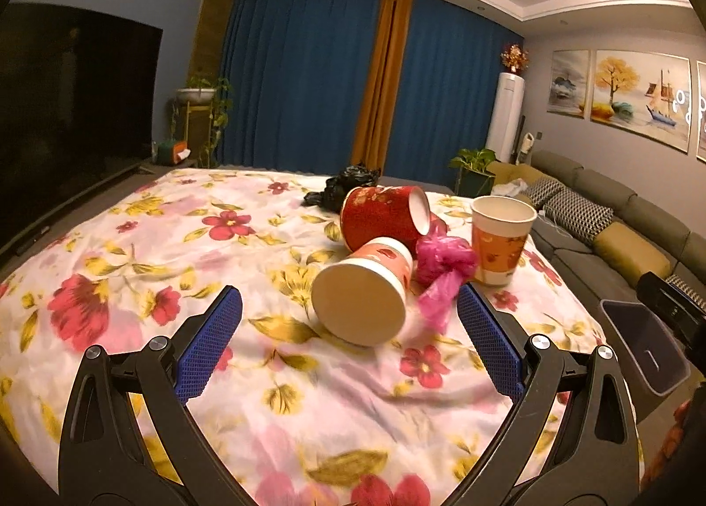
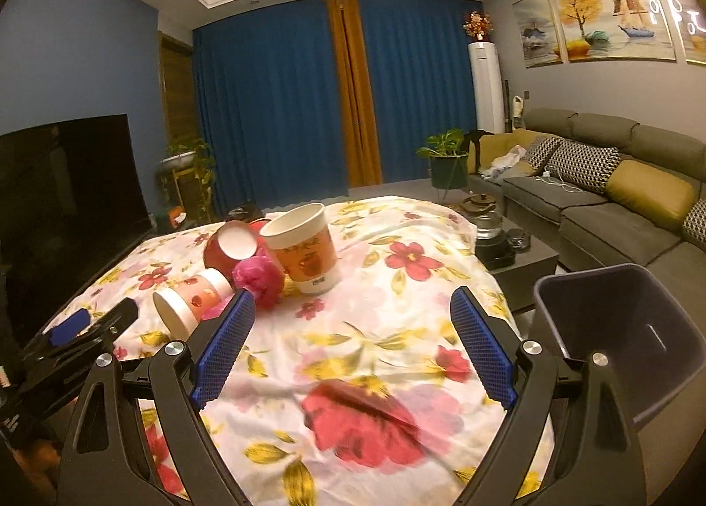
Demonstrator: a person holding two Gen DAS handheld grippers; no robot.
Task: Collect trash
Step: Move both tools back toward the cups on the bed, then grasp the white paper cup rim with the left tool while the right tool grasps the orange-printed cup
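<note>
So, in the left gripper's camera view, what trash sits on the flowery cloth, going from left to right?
Pink cup lying on its side → crumpled pink plastic bag → upright orange cup. The red cup and black bag behind overlap these, so I left them out.

Cut off by the right edge of the left wrist view: dark bin [image 1: 646, 345], partly behind the right gripper's body. Hidden behind the red cup [image 1: 383, 219]: most of the black bag [image 1: 348, 184]. Smeared by blur: near floral cloth [image 2: 366, 422]. Too small to read: print on the upright cup [image 2: 309, 261].
</note>
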